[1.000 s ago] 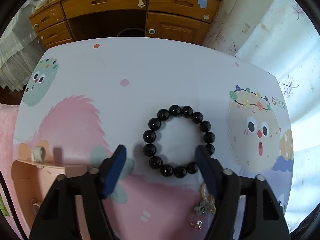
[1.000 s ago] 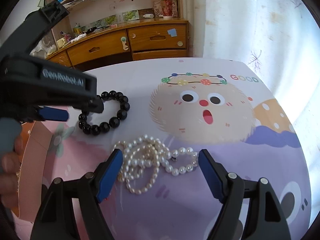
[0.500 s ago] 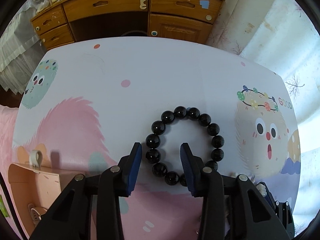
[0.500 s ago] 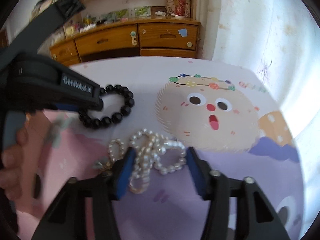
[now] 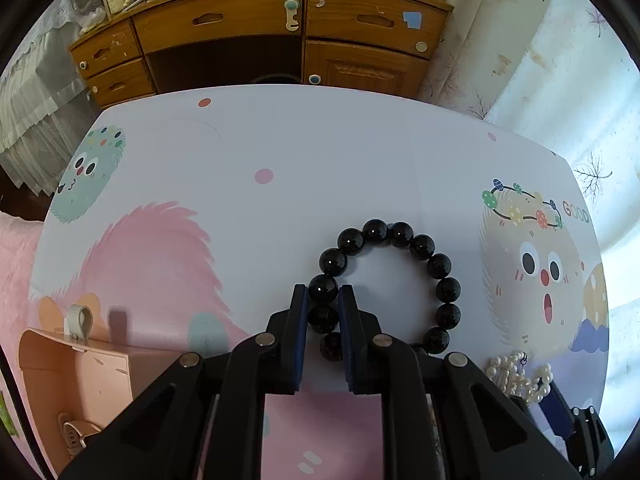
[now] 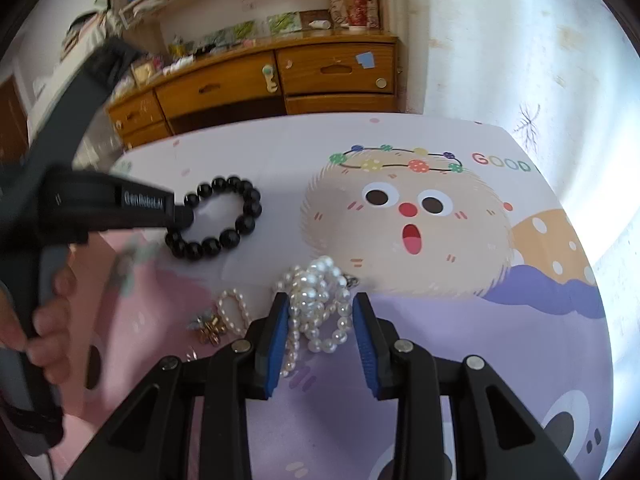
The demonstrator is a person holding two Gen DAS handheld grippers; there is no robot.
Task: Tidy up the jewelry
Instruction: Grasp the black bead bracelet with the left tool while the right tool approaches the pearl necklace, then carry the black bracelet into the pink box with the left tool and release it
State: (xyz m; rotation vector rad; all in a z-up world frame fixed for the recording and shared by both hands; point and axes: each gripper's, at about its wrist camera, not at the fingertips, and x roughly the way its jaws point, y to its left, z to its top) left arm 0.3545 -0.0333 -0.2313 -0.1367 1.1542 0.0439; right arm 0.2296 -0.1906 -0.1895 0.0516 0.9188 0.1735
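Observation:
A black bead bracelet lies on the cartoon-print table cover. My left gripper is shut on the bracelet's left side, beads pinched between the blue pads. The bracelet also shows in the right wrist view, with the left gripper on it. A white pearl necklace lies bunched in front of the right gripper, whose pads press on it from both sides. The pearls also show in the left wrist view.
A pink jewelry box stands at the table's left front. A small pearl loop and a flower-shaped gold piece lie left of the necklace. A wooden desk with drawers stands beyond the table's far edge.
Both grippers have closed from wide open. The left one shut on the black bracelet's left beads. The right one moved forward and shut around the pearl necklace, bunching it.

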